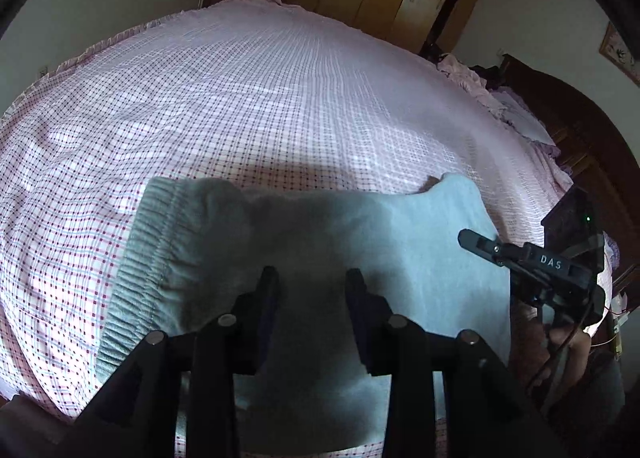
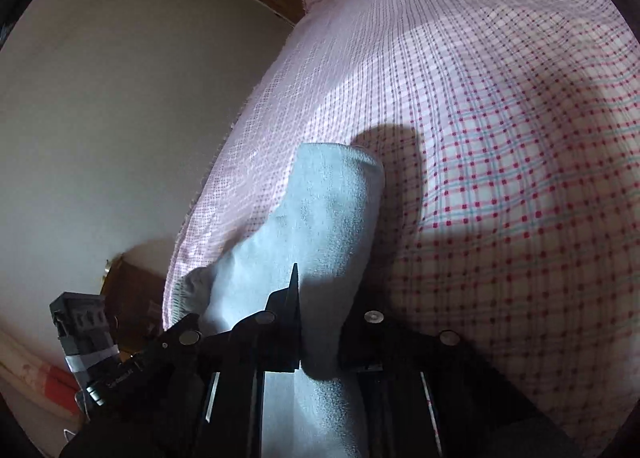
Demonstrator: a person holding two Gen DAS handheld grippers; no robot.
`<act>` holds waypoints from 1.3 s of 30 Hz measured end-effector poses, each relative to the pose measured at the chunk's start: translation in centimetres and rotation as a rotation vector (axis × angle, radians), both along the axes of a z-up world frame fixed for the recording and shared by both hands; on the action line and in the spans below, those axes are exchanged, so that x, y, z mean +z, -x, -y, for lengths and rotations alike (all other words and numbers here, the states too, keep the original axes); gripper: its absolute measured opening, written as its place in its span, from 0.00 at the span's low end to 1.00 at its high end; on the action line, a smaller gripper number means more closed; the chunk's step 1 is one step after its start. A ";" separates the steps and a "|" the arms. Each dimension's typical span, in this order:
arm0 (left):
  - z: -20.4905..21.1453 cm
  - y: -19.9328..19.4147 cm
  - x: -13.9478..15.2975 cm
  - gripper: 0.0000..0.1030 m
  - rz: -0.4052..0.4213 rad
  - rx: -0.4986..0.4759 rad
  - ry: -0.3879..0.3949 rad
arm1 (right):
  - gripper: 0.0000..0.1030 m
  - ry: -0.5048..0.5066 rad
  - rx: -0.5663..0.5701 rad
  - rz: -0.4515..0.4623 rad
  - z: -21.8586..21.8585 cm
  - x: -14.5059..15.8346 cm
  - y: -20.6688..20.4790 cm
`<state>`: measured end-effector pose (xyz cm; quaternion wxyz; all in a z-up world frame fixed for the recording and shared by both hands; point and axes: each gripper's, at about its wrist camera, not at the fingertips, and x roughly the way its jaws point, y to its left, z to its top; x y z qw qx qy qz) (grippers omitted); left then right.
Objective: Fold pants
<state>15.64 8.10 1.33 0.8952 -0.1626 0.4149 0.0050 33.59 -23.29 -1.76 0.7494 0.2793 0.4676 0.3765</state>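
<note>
The grey pants (image 1: 304, 242) lie near the bed's (image 1: 240, 97) close edge with wide bare sheet beyond, left tongs (image 1: 312, 278) released above them, right tongs (image 2: 298, 278) clenched on their cloth.

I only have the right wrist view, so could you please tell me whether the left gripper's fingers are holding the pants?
Observer: No. The left gripper has its fingers apart above the middle of the light grey knitted pants, with no fold pinched.
Operator: Thank you. Where is the waistband?
Observer: The ribbed elastic waistband lies on the left of the left wrist view, flat on the pink checked bedsheet.
Operator: And how does my gripper look from there?
Observer: The right gripper comes in from the right, fingers together, at the pants' right edge.
</note>
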 end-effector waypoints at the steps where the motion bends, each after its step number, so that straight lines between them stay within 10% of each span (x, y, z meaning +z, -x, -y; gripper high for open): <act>1: 0.1 -0.1 0.3 0.35 0.007 -0.002 0.002 | 0.04 -0.020 -0.004 0.001 0.4 0.5 -0.1; 10: 5.4 -6.7 1.8 0.35 0.034 -0.094 -0.053 | 0.04 0.072 -0.104 0.108 9.1 5.1 -4.9; 17: 12.7 -11.3 2.2 0.35 0.033 -0.179 -0.116 | 0.18 0.137 -0.074 -0.082 15.1 -0.1 -11.2; 29: 16.1 -9.1 2.0 0.35 0.010 -0.216 -0.110 | 0.18 -0.099 -0.212 -0.088 19.0 -2.0 2.4; 39: 18.7 -6.8 2.8 0.36 0.020 -0.254 -0.113 | 0.12 -0.186 -0.338 -0.104 22.4 -2.8 4.0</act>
